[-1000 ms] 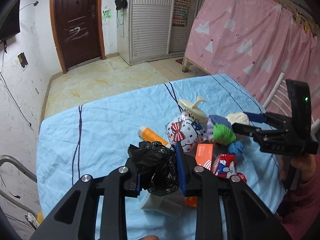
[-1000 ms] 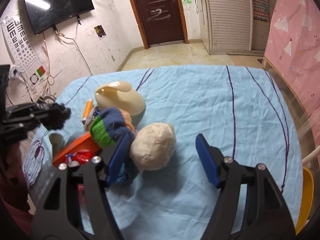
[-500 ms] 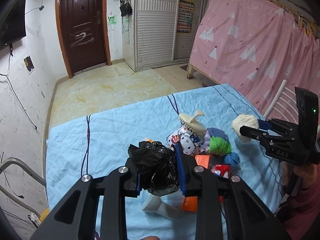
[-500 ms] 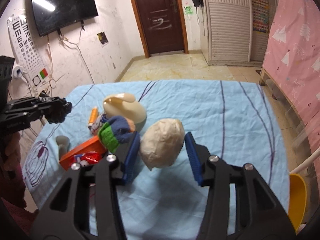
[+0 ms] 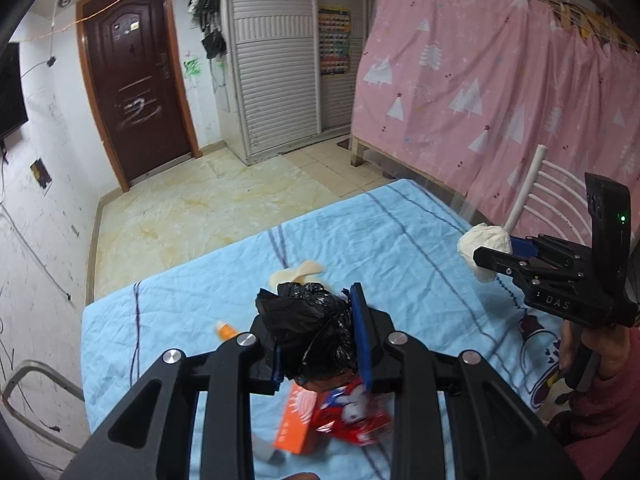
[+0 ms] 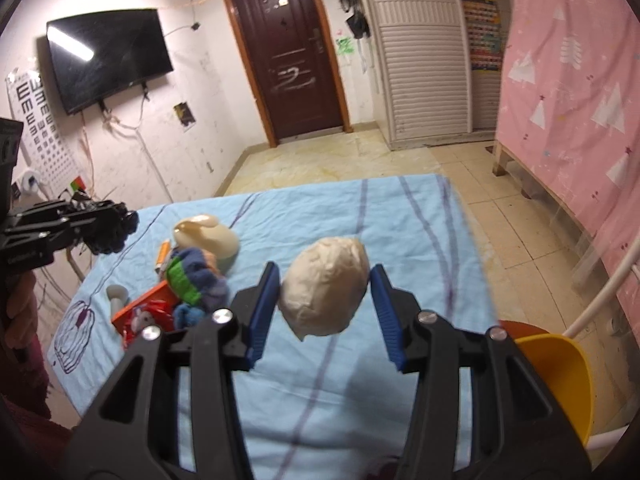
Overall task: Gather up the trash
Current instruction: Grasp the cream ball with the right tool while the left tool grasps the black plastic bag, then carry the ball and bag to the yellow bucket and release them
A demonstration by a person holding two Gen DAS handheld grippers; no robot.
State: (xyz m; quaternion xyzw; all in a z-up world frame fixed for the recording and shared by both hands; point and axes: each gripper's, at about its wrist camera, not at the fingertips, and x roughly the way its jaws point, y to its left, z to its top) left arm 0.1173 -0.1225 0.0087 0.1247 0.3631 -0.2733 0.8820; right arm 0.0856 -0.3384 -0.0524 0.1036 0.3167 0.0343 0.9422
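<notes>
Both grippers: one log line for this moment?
left gripper: shut on black bag | right gripper: shut on white wad | both above blue tablecloth

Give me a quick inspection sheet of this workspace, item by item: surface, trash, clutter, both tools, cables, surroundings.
Surface: table under a wrinkled blue cloth with dark stripes.
Job's things: crumpled black bag and cream paper wad, both lifted off the cloth.
Clutter: orange box, red wrapper, knitted colourful bundle, cream brush, orange tube, all grouped together.
Grippers: left tool shut on the black bag; right tool shut on the paper wad.
Cables: loose white wires hang below the wall TV.
Surroundings: brown door, pink curtain, yellow bin beside the table.
</notes>
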